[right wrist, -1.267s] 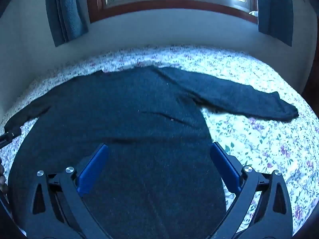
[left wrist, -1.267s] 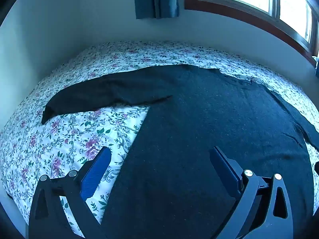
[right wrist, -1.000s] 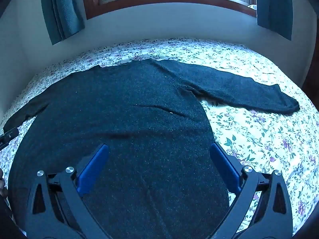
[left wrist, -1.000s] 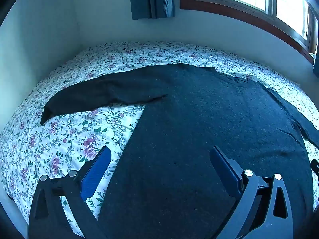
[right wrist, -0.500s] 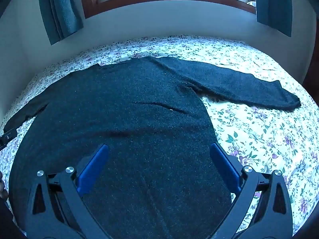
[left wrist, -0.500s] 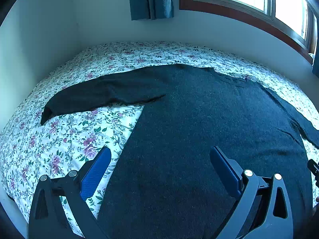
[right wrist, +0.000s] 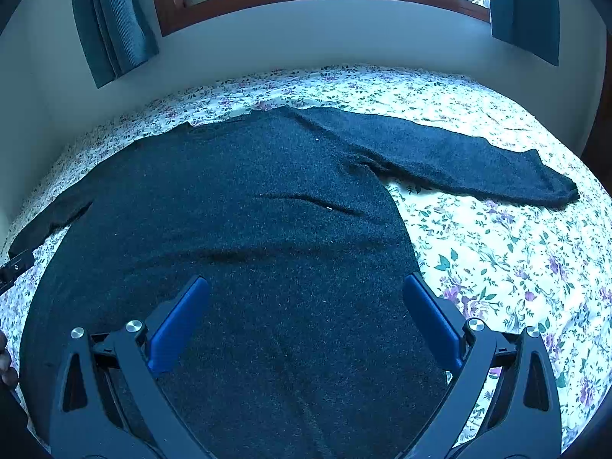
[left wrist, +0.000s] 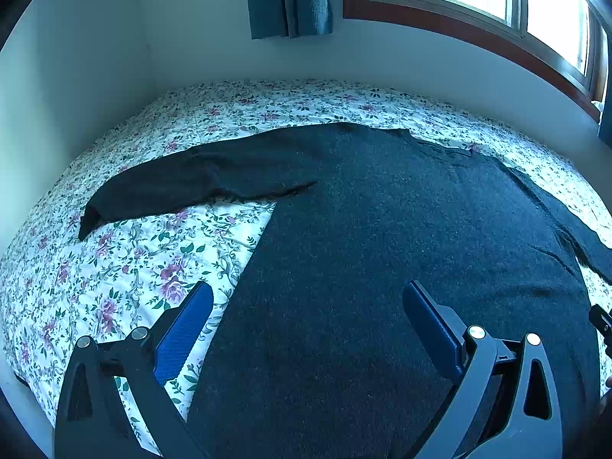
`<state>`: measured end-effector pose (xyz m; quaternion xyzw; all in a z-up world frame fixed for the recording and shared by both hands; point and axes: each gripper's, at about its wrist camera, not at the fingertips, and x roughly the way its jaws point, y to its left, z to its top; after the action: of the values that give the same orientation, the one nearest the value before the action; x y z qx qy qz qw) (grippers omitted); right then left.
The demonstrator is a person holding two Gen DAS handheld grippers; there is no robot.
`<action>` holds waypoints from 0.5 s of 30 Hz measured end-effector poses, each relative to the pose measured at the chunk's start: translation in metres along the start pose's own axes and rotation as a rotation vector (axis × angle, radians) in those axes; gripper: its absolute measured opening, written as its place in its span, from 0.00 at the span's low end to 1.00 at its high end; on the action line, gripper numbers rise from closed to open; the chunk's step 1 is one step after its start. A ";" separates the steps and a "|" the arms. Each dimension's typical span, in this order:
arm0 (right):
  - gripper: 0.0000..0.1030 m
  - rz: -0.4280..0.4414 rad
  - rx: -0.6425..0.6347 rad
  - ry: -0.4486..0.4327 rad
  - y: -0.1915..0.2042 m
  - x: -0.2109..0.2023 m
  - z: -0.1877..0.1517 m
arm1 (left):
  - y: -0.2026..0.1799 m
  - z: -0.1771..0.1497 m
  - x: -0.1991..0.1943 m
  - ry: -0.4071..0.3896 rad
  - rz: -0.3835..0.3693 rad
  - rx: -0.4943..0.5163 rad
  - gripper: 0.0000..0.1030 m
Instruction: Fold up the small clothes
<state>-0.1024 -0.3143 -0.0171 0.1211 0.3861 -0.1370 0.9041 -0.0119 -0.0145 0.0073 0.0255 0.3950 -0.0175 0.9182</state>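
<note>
The bed (right wrist: 497, 260) with its floral cover carries a dark sweater (right wrist: 267, 229) spread flat across its middle, 2 sleeves reaching toward the left and right edges. Left tongs (left wrist: 306, 317) and right tongs (right wrist: 306, 306) hover over its lower body, both released wide, grasping nothing.

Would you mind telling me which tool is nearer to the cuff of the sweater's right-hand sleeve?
Right. The right tool hangs open over the sweater by its right edge, on the cuff's side; the left tool hangs open over the opposite edge.
</note>
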 end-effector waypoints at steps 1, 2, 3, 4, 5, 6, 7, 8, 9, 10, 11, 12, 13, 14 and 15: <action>0.98 -0.001 0.000 0.000 0.000 0.000 0.000 | 0.000 0.000 0.000 0.000 0.000 0.001 0.96; 0.98 -0.001 -0.001 0.000 0.000 0.000 0.000 | 0.000 0.000 0.000 0.000 0.001 0.001 0.96; 0.98 -0.001 0.000 0.000 0.000 0.000 0.000 | 0.000 0.000 0.001 0.000 0.001 0.001 0.96; 0.98 -0.001 0.000 0.001 0.000 0.000 0.000 | 0.000 -0.001 0.000 -0.001 -0.001 0.001 0.96; 0.98 0.000 0.000 0.002 0.000 0.001 0.000 | 0.000 -0.001 0.000 -0.001 0.000 0.002 0.96; 0.98 -0.001 0.000 0.002 0.000 0.001 0.000 | 0.000 -0.001 0.001 0.000 0.000 0.003 0.96; 0.98 -0.002 0.000 0.003 0.000 0.001 0.000 | 0.000 -0.001 0.000 -0.002 0.001 0.002 0.96; 0.98 -0.003 -0.001 0.004 -0.001 0.001 0.000 | 0.000 -0.001 0.000 -0.002 0.001 0.002 0.96; 0.98 -0.004 0.000 0.004 0.000 0.001 0.000 | 0.000 -0.001 0.001 -0.001 0.001 0.002 0.96; 0.98 -0.004 0.000 0.003 0.000 0.001 -0.001 | 0.000 -0.001 0.000 -0.001 0.000 0.002 0.96; 0.98 -0.004 0.000 0.003 0.000 0.001 0.000 | 0.001 -0.002 0.000 0.000 0.000 0.001 0.96; 0.98 -0.007 -0.001 0.003 0.000 0.001 0.000 | 0.001 -0.002 0.000 0.001 -0.001 0.001 0.96; 0.98 -0.008 -0.001 0.004 0.000 0.001 0.000 | 0.001 -0.002 0.000 0.001 0.000 -0.001 0.96; 0.98 -0.009 0.000 0.004 0.000 0.001 -0.001 | 0.002 -0.002 0.000 0.001 0.001 -0.003 0.96; 0.98 -0.010 0.001 0.006 -0.001 0.001 -0.001 | 0.002 -0.001 -0.001 0.000 0.001 -0.004 0.96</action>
<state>-0.1024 -0.3148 -0.0187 0.1199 0.3894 -0.1413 0.9022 -0.0132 -0.0126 0.0067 0.0240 0.3951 -0.0164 0.9182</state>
